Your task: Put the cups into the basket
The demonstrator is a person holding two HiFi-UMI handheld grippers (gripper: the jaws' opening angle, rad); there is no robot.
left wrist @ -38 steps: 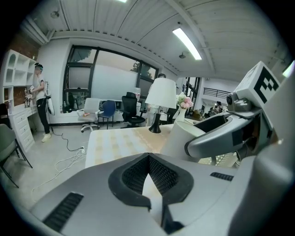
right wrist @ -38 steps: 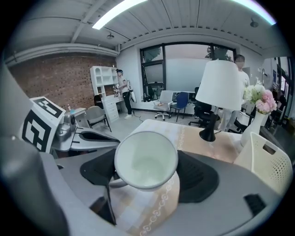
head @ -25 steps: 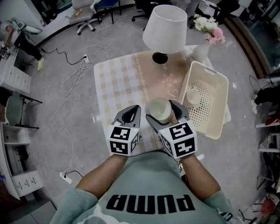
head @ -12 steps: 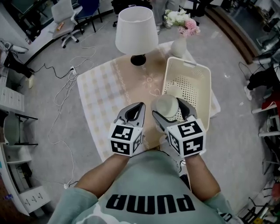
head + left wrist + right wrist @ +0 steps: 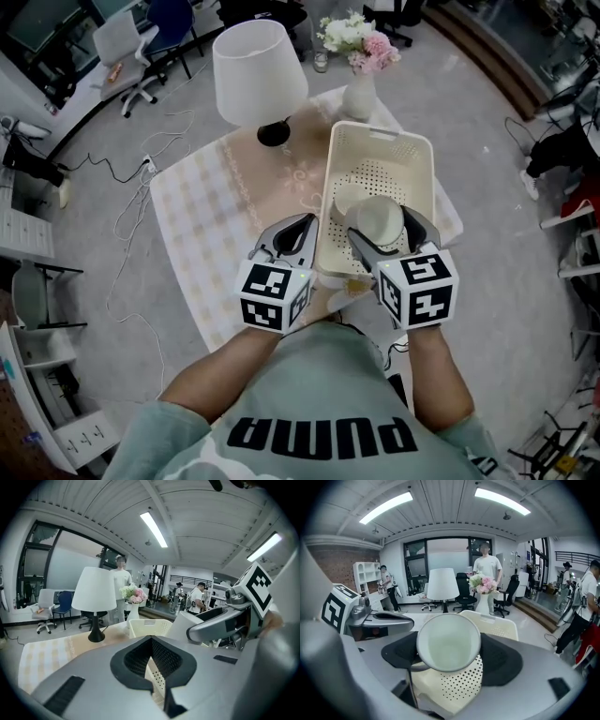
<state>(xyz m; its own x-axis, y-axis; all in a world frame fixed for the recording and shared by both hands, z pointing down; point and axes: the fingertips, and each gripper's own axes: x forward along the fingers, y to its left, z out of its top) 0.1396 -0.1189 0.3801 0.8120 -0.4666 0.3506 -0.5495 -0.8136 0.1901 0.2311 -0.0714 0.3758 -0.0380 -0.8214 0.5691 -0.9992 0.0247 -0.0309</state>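
My right gripper (image 5: 384, 225) is shut on a pale cup (image 5: 378, 219), which hangs over the near half of the cream perforated basket (image 5: 380, 134). In the right gripper view the cup's open mouth (image 5: 448, 641) faces the camera between the black pads, and the basket floor (image 5: 459, 686) lies below it. A second pale cup (image 5: 343, 198) lies inside the basket, partly hidden by the held one. My left gripper (image 5: 302, 225) is shut on nothing, just left of the basket's near corner. In the left gripper view, the basket (image 5: 146, 627) shows past its jaws.
The basket stands at the right of a table with a checked cloth (image 5: 197, 197). A white lamp (image 5: 260, 70) stands at the back, and a vase of flowers (image 5: 361, 89) stands behind the basket. Cables lie on the floor at left. Several people stand in the room behind.
Both grippers have moved right and forward. The held cup went from over the cloth beside the basket to over the basket's inside. The left gripper stayed shut.
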